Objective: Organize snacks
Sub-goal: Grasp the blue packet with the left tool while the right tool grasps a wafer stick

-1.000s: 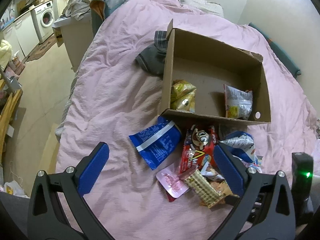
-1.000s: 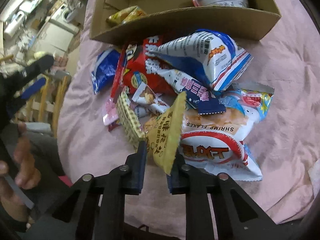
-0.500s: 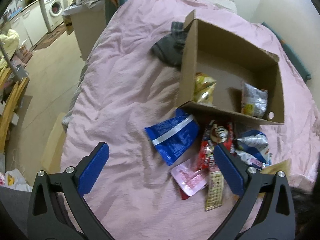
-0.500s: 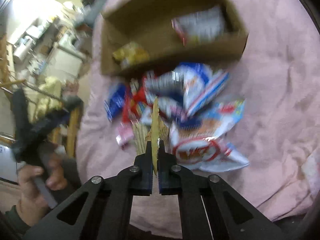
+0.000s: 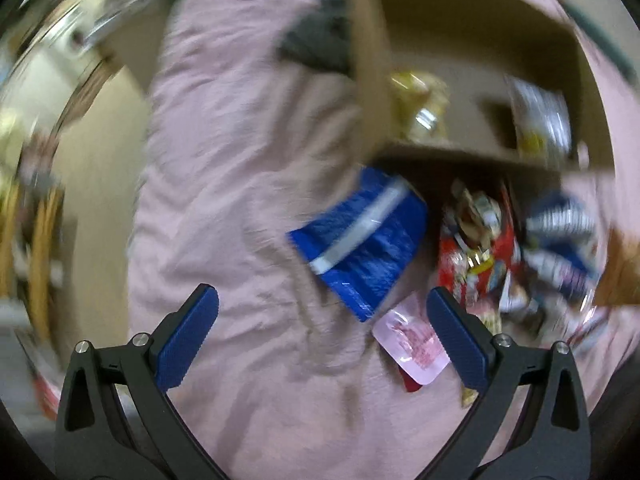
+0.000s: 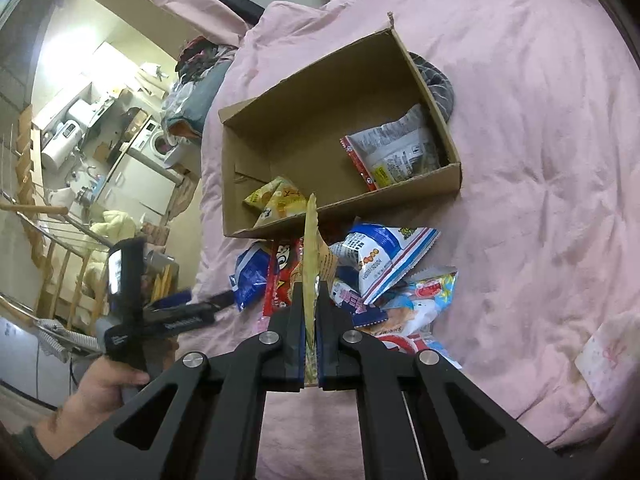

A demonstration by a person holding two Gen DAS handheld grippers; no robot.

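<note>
Right wrist view shows our right gripper (image 6: 309,330) raised above the snack pile (image 6: 372,276), pointing toward the cardboard box (image 6: 400,196). Its fingers are pressed together on a thin yellow packet (image 6: 310,256), which stands upright on its edge. Our left gripper (image 5: 322,338) hovers low over the pink blanket (image 5: 240,160), its blue pads (image 5: 188,338) wide apart and touching nothing, near the blue packet (image 5: 360,240).

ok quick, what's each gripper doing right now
Left gripper: open, holding nothing, over the pink blanket.
Right gripper: shut on a flat yellow snack packet, seen edge-on.
</note>
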